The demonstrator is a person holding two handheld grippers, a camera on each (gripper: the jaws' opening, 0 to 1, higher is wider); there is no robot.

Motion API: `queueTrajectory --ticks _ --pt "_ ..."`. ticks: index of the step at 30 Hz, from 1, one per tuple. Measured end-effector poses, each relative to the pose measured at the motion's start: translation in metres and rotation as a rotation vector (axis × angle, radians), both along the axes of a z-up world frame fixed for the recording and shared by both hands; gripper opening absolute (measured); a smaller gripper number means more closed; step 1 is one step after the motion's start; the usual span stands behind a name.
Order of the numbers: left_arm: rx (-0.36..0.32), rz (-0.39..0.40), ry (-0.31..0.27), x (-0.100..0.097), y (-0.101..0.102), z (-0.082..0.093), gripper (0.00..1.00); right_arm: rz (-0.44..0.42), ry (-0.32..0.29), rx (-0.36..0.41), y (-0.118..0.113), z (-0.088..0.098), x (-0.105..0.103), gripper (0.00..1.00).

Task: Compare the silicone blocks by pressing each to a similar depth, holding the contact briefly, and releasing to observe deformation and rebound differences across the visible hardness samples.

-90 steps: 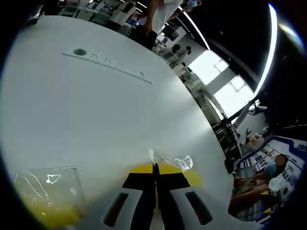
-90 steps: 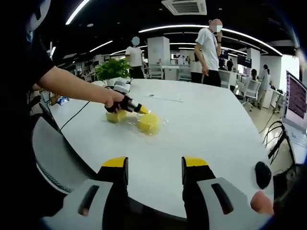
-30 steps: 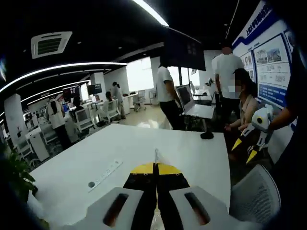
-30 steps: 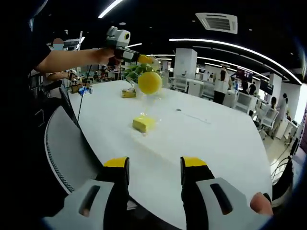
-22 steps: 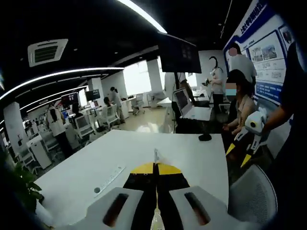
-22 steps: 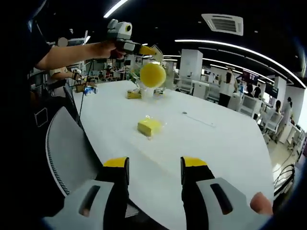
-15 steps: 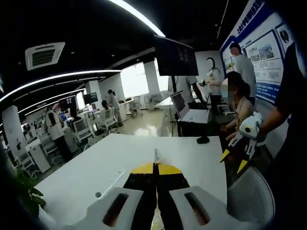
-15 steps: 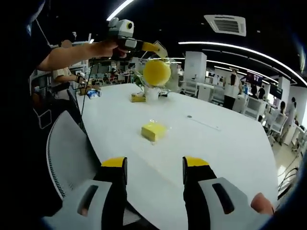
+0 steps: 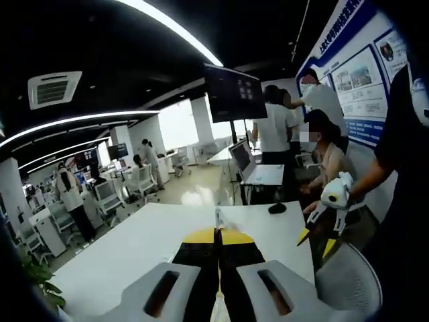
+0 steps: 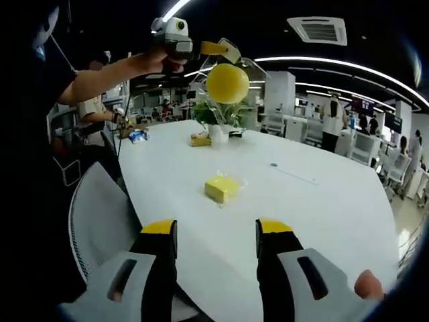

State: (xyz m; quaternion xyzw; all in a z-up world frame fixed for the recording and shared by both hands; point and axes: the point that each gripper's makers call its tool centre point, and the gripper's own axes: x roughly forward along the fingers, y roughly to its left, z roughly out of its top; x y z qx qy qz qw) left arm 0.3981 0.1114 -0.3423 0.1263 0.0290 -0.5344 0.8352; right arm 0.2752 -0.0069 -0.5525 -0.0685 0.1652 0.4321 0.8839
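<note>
Right gripper (image 10: 216, 235): jaws held wide apart, nothing gripped. Square yellow silicone block (image 10: 222, 188), in clear wrap, lies ahead on the smooth white table (image 10: 335, 215). Beyond, up-left, the left gripper (image 10: 226, 48) is clamped on the clear bag (image 10: 221, 90) holding a round yellow block (image 10: 227, 83), raised above the table.

I see a round yellow silicone block in a clear plastic bag (image 10: 227, 82) hanging high in the air, while a square yellow silicone block in clear wrap (image 10: 222, 188) lies flat on the white table (image 10: 322, 201) below.
</note>
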Motion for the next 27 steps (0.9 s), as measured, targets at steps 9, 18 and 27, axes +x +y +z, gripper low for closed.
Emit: queueTrajectory --ticks 9,18,27 --pt "-0.001 -0.025 -0.016 -0.002 -0.002 0.009 0.00 0.085 -0.042 0.126 0.006 0.057 0.049 0.50" --pt "-0.018 -0.055 -0.021 -0.007 -0.009 0.016 0.00 0.210 -0.070 0.176 0.032 0.105 0.099 0.52" --pt "-0.023 -0.085 -0.020 -0.016 -0.017 0.019 0.00 0.390 -0.022 0.184 0.075 0.132 0.106 0.47"
